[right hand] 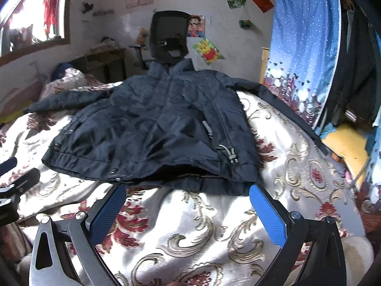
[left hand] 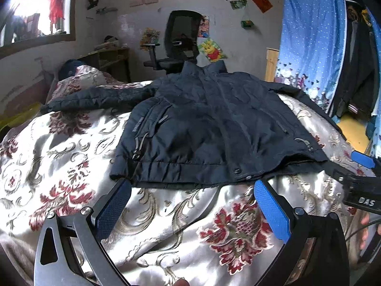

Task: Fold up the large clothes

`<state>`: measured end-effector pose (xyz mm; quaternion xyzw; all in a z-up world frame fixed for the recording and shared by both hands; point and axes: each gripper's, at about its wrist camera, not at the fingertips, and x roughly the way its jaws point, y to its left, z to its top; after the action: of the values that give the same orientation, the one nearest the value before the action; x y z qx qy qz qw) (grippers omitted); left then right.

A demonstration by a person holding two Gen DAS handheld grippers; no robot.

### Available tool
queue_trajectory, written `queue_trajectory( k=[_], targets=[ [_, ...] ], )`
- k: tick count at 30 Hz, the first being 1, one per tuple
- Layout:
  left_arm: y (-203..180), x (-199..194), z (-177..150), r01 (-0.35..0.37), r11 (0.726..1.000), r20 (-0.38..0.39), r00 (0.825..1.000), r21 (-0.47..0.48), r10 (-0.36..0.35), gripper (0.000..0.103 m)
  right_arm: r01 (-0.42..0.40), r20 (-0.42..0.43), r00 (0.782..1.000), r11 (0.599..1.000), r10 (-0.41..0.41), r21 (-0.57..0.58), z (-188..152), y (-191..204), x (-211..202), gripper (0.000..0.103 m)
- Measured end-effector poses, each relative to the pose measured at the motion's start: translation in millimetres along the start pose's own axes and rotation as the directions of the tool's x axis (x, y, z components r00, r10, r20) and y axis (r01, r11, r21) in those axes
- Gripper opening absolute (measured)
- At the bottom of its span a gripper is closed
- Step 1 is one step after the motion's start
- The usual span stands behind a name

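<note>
- Left wrist view: my left gripper [left hand: 191, 205] sits at the bottom centre of the frame, its blue pads spread wide apart with nothing between them.
- The navy padded jacket [left hand: 204, 128] lies front-up across the middle of the frame on the floral satin bedspread [left hand: 71, 166], collar toward the black office chair [left hand: 177, 40] at top centre, hem [left hand: 190, 169] just above my pads.
- One sleeve [left hand: 95, 97] stretches out to the left of the frame; the other runs off along the bed edge at the right.
- My right gripper [left hand: 362, 181] pokes in at the right edge, near the hem corner.
- Right wrist view: my right gripper [right hand: 187, 205] is likewise spread open and empty at bottom centre, just below the hem [right hand: 202, 181], where the front panel gapes open over the dark lining.
- The left tool [right hand: 14, 181] shows at the left edge.
- I judge the fold has not begun. To do it well, I should pinch both layers at each hem corner, since the shell looks slick and puffy and the satin under it slippery.
- The drawcord toggle [right hand: 229, 153] and snaps [right hand: 114, 171] are hard lumps; I would grip beside them.
</note>
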<state>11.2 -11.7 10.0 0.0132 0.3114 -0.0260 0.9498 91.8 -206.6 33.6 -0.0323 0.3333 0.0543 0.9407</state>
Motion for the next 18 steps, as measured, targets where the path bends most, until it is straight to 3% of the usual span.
queue_trajectory(
  k=[9, 13, 18],
  targets=[
    [17, 16, 66, 0.057, 0.997, 0.026, 0.998, -0.042, -0.056, 0.101, 0.133, 0.003, 0.991, 0.991, -0.133, 0.002, 54, -18, 14, 0.103],
    [24, 29, 101, 0.089, 0.994, 0.031, 0.996, -0.055, -0.088, 0.101, 0.121, 0.007, 0.993, 0.992, -0.121, 0.038, 73, -31, 23, 0.103],
    [25, 58, 139, 0.081, 0.996, 0.003, 0.997, -0.031, -0.081, 0.101, 0.052, -0.036, 0.998, 0.986, -0.047, 0.159, 94, -66, 56, 0.103]
  ],
)
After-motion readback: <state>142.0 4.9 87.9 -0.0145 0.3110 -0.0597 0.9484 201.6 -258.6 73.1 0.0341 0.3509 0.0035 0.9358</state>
